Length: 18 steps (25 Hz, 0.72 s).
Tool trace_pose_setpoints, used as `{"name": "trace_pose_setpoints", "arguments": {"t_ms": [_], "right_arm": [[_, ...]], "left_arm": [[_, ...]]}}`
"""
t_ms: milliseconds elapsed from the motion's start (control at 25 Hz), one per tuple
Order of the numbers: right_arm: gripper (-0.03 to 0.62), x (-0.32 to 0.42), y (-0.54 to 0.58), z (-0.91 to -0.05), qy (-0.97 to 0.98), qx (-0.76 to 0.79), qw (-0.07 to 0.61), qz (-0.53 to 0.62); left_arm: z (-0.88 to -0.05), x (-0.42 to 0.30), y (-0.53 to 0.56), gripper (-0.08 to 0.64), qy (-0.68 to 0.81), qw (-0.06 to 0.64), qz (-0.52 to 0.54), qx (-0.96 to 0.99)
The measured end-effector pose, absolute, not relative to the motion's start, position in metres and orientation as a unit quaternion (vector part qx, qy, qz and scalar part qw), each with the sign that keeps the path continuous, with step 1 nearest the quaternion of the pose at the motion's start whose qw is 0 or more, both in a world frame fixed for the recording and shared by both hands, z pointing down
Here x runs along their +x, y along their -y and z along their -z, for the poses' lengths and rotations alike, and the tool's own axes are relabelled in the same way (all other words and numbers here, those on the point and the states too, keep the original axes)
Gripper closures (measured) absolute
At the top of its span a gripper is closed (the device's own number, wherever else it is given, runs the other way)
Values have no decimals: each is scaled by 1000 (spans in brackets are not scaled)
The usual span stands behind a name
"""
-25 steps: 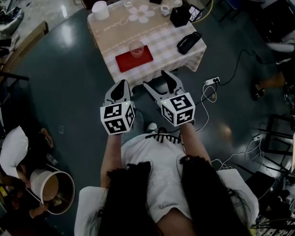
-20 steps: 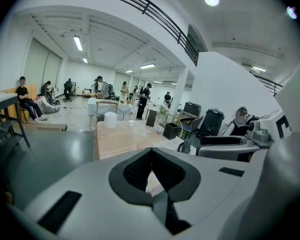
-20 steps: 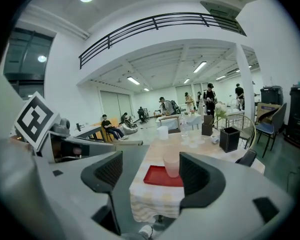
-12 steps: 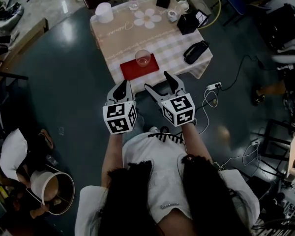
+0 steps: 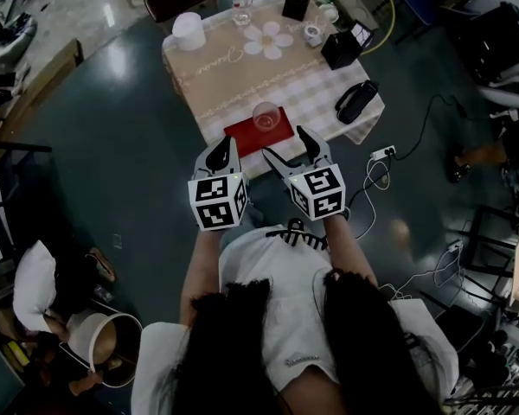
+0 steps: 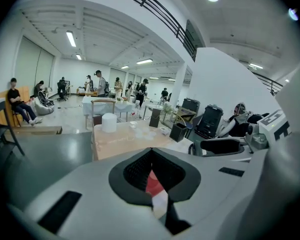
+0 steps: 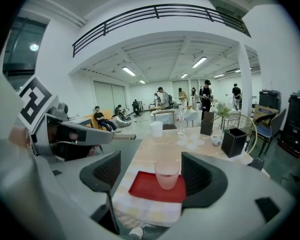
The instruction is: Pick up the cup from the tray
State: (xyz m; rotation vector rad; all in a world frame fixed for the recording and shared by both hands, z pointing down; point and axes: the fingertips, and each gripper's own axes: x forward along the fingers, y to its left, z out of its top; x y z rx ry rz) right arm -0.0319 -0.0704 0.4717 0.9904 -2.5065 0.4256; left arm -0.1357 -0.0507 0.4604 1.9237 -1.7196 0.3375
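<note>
Right gripper view gives me the best line for this step. The clear, slightly pink plastic cup [image 7: 167, 174] stands upright on the flat red rectangular tray [image 7: 140, 188], toward its far right part. The tray lies at the near edge of the table with the checked cloth [image 5: 316, 85].

The right gripper [image 5: 285, 143] has its jaws released and wide apart. The cup appears framed between them, but it is ahead of the tips and nothing touches it yet. The left gripper [image 5: 223, 150] is clenched on nothing and hangs just beside the right one, in front of the table edge.

I judge that the step is the approach. I should leave the right jaws wide and go forward level, with the cup centred between the pads, until they stand on both sides of its wall. Then I should close softly at middle height, because a thin cup may bend or slip, and lift straight up so that the tray does not come along. The left gripper should stay away.
</note>
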Motion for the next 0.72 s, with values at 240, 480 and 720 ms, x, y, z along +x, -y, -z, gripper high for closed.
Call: {"name": "trace_pose_setpoints", "arguments": {"t_ms": [240,480,720], "right_arm": [[229,-45,88,-481,891,369,222,-147],[223,-56,101,-490,880,384,233,-152],[186,-64,114,-502,871,396,255,-141]], "left_arm": [[-463,-151,72,552,626,259,-133,723],[-463,-162,88,552,612,261,-133,734],[-467,-165,97,552,606,263,-137,738]]}}
